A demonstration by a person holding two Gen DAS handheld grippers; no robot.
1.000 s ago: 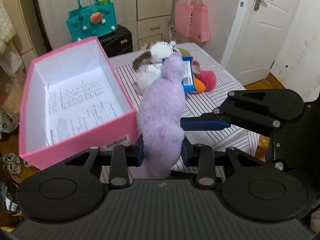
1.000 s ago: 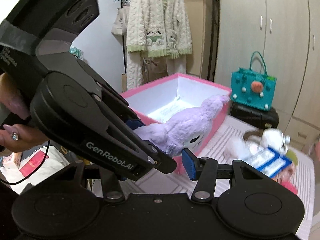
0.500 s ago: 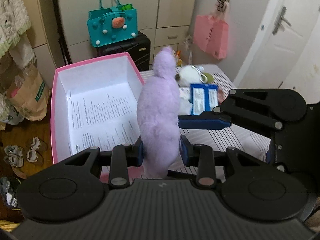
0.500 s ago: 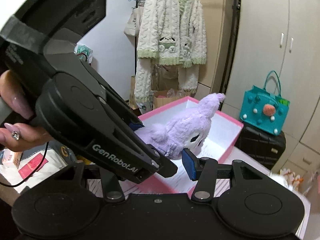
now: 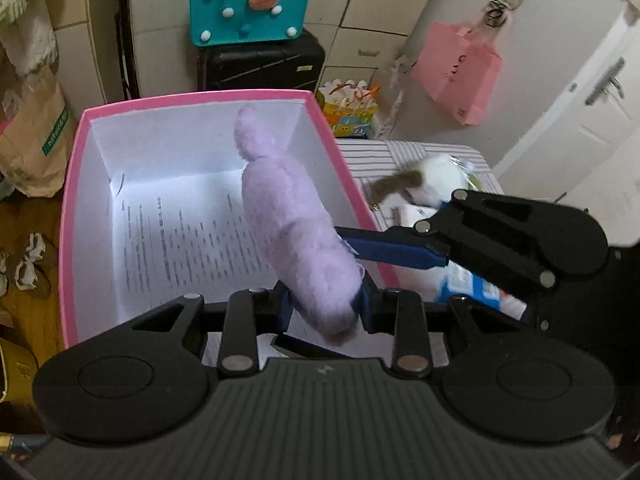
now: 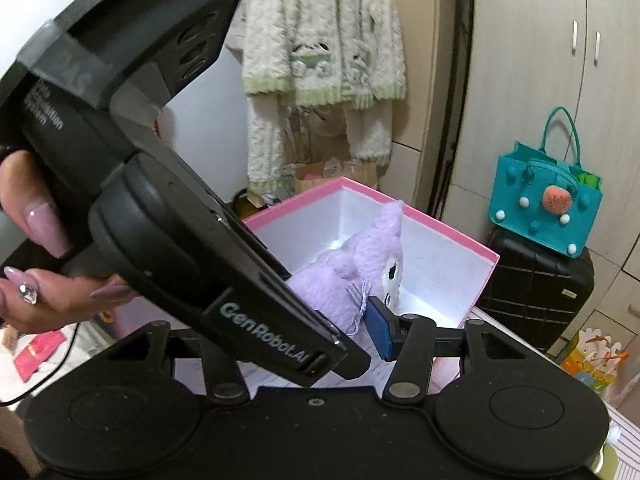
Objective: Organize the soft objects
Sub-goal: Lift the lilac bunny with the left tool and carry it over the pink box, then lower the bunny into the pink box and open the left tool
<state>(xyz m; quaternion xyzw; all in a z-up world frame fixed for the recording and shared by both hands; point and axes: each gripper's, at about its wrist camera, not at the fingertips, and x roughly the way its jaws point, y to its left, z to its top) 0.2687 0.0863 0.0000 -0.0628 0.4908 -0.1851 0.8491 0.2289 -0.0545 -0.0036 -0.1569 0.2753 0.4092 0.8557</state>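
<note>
The left gripper [image 5: 323,307] is clamped on the bottom end of one purple plush [image 5: 294,236], its two blue pads pressed into the fur on either side. The plush leans forward over the open pink box [image 5: 70,216], its single long ear pointing toward the far wall of the box. From the right wrist camera the plush [image 6: 352,276] shows its white face with dark eyes, and it hangs above the white interior of the box [image 6: 440,264].

The right gripper [image 5: 390,248] reaches in from the right; one blue finger [image 5: 394,247] lies against the side of the plush. In its own view only one blue pad [image 6: 380,332] is visible, just beside the plush, while the left tool's black body covers the other, so I cannot tell how wide it stands or whether it grips anything.

One printed sheet [image 5: 188,240] lies flat on the box floor. The box stands on a striped table [image 5: 372,156]. Also on the table are one white plush [image 5: 436,178] with a brown part, blurred, and one blue packet [image 5: 472,286], partly hidden behind the right gripper.

Behind the box are one teal bag [image 5: 248,4] on one black suitcase [image 5: 260,64], and one pink bag [image 5: 456,72] hanging by the door.
</note>
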